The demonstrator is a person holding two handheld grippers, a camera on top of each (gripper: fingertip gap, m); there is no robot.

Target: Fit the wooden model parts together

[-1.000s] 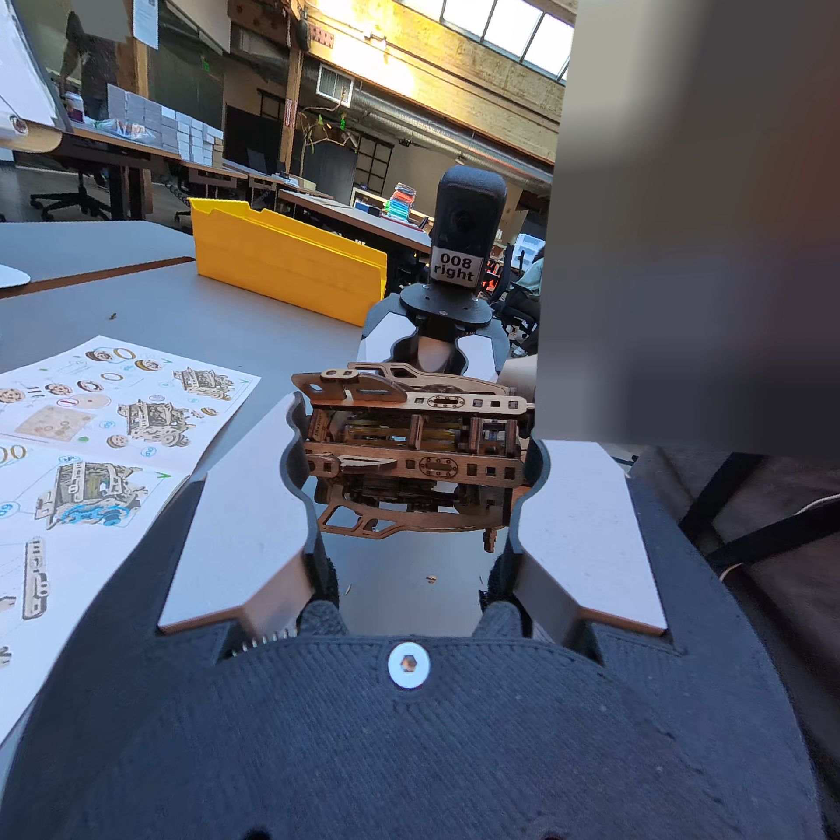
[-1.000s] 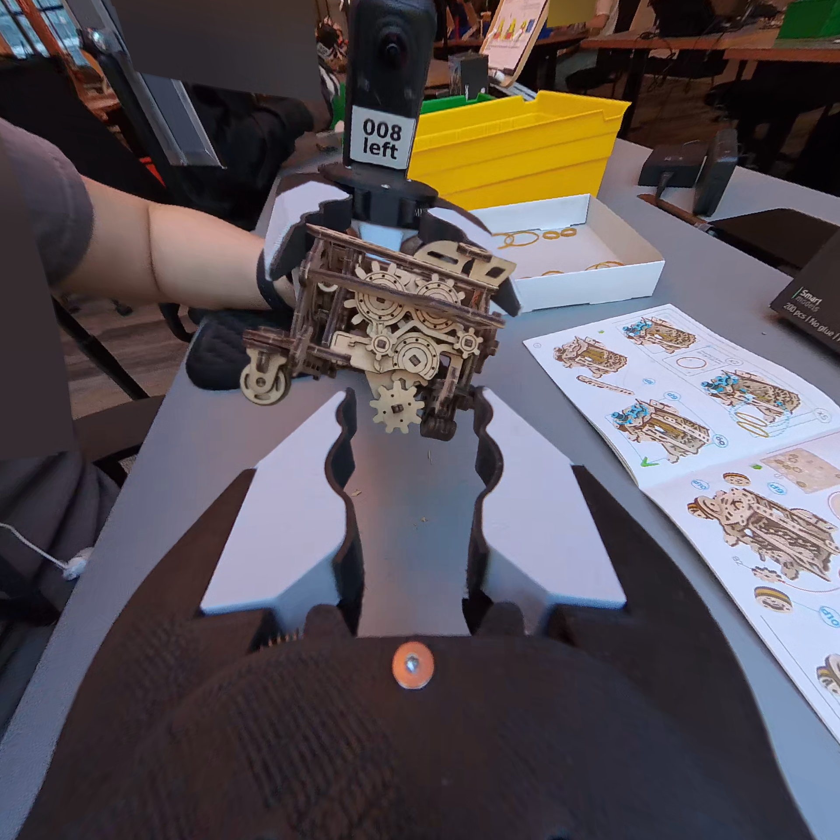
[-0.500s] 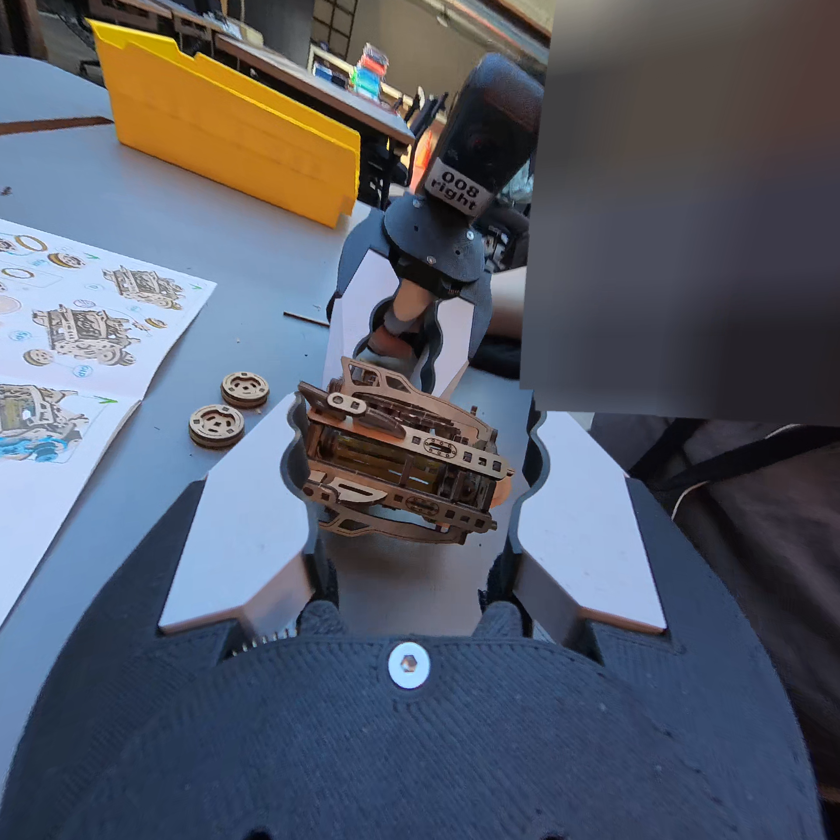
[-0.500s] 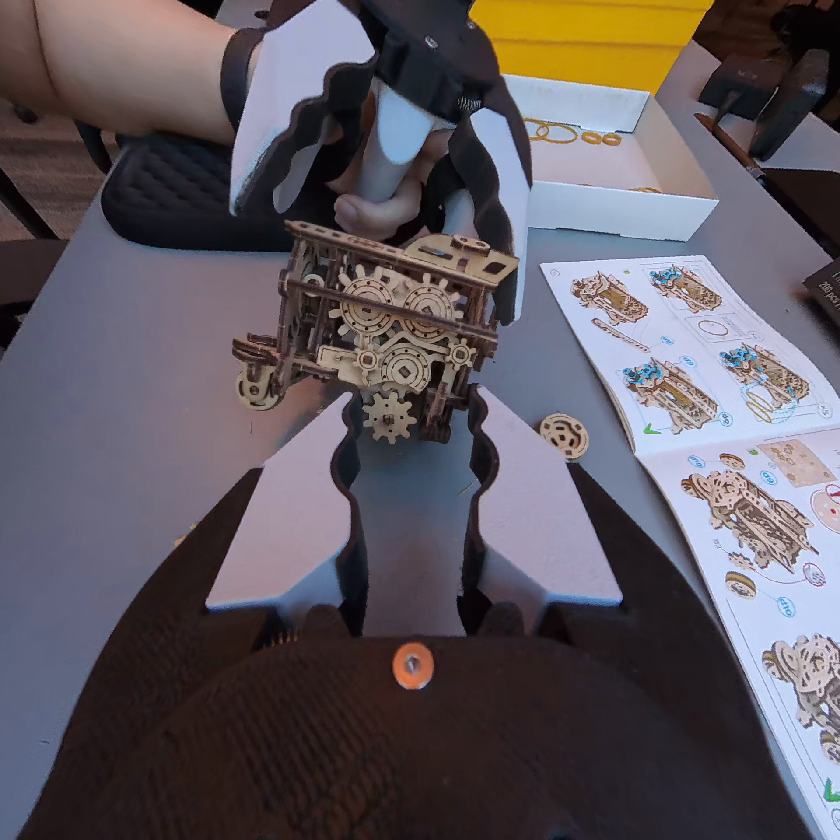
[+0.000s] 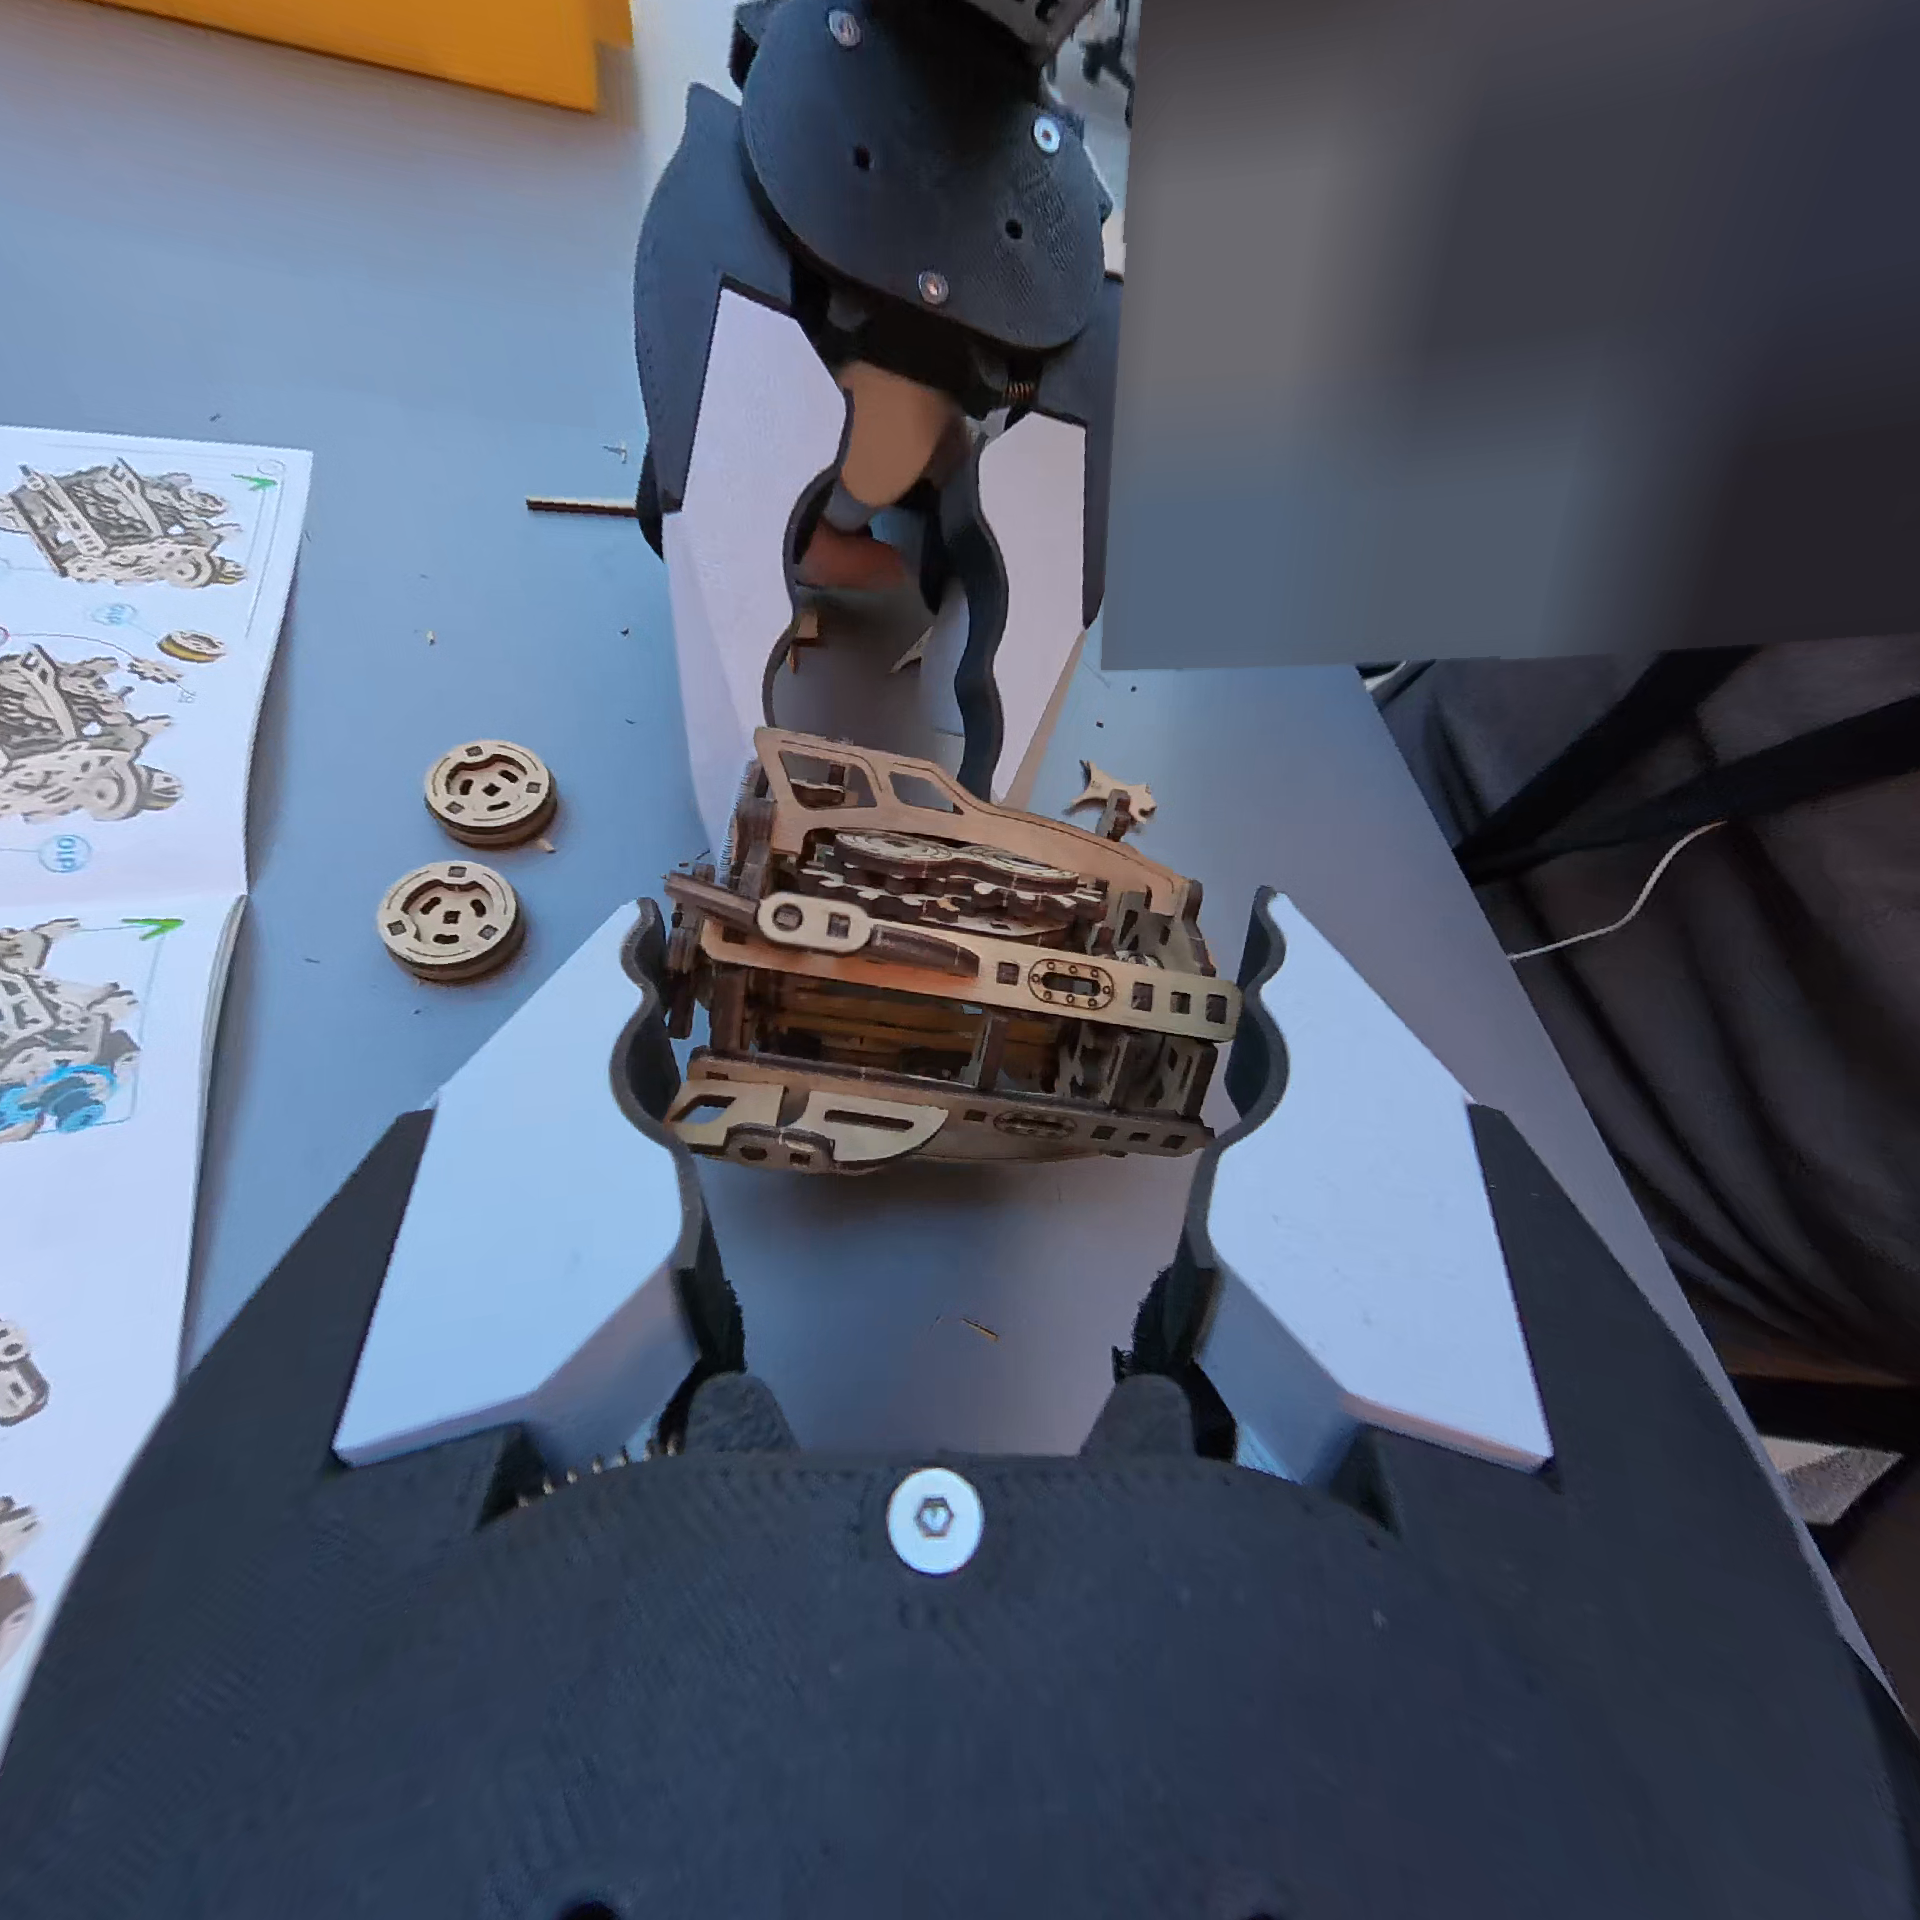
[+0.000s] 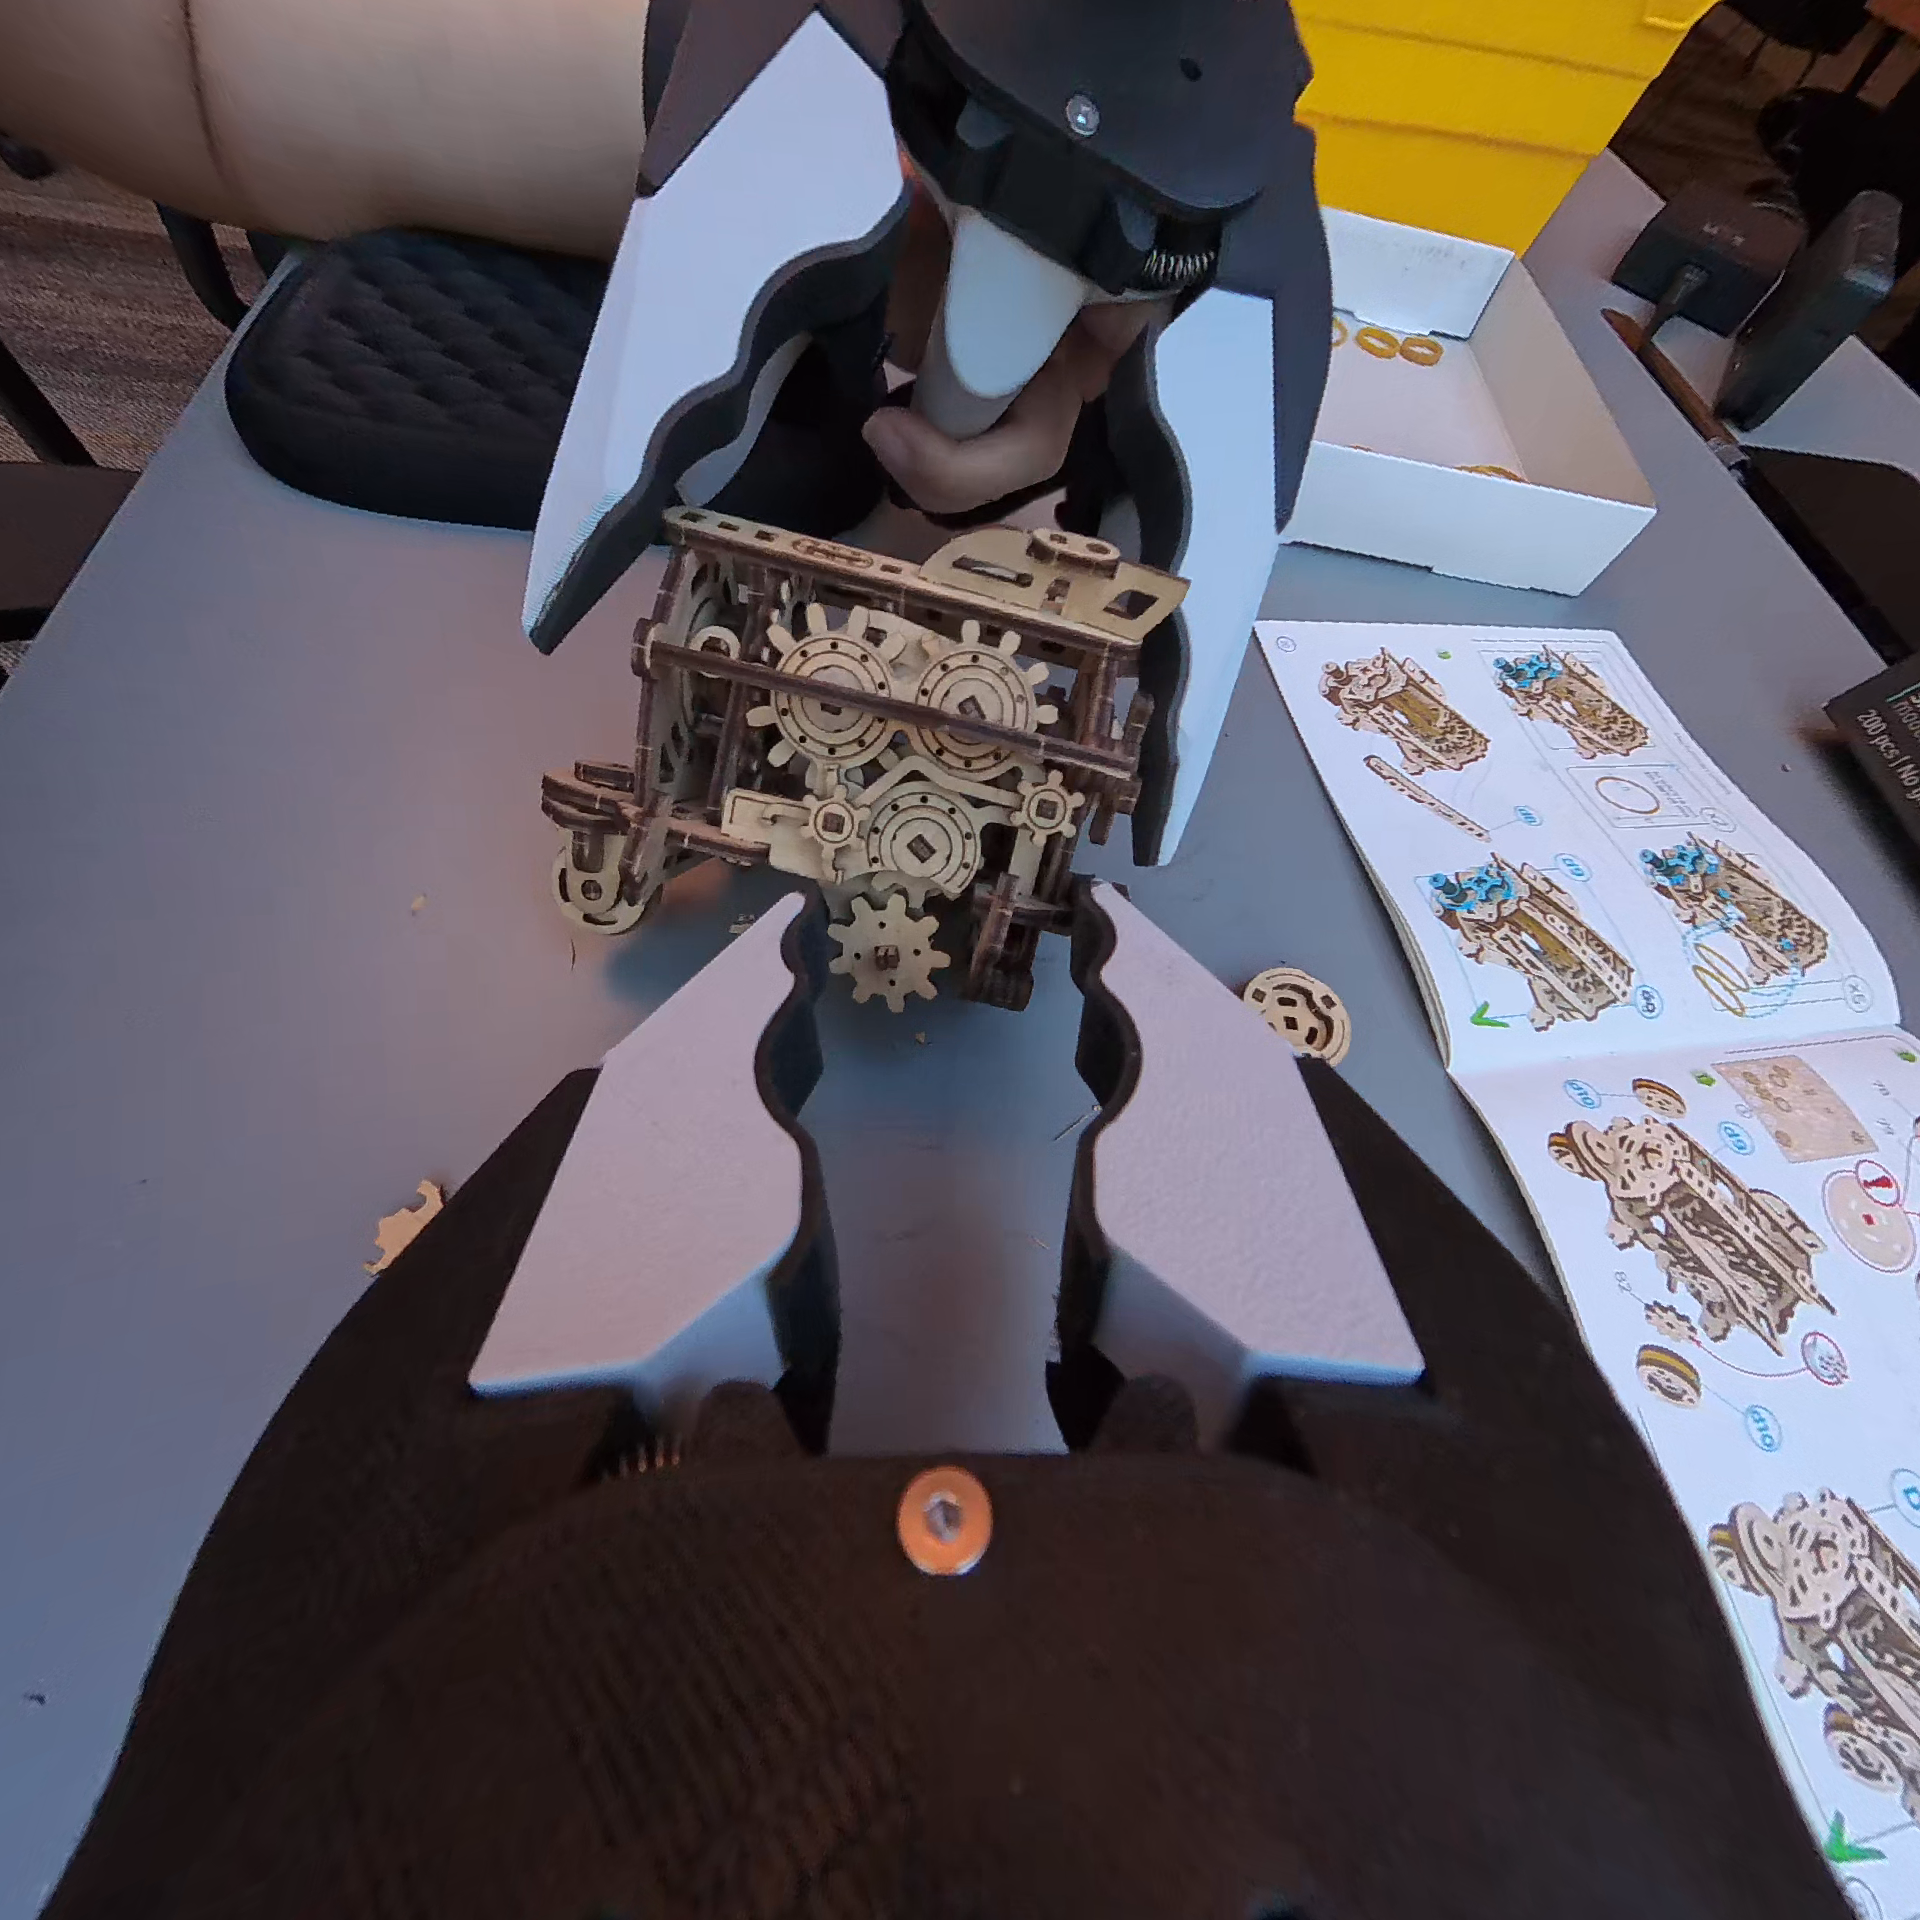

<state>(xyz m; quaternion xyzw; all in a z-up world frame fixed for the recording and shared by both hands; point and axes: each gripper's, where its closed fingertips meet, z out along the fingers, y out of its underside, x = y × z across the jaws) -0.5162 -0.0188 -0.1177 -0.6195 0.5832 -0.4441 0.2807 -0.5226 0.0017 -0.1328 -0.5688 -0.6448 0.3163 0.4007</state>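
grey tabletop (image 5: pixel 312 312) bears laser-cut wooden geared vehicle model (image 5: pixel 935 997), long axis crosswise, clamped between left gripper (image 5: pixel 945 1023) fingers; right gripper (image 6: pixel 940 935) parted, empty.

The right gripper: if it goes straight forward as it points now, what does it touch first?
Most likely the wooden model: its small lowest gear sits just ahead of the right gripper, between the open fingertips. Depth is uncertain.

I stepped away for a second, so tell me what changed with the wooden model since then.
The wooden model was carried down from mid-air to the grey table, where its small wheel now appears to touch. Two loose wooden wheels came into view. The left gripper still clamps the model; the right gripper stays at its gear end.
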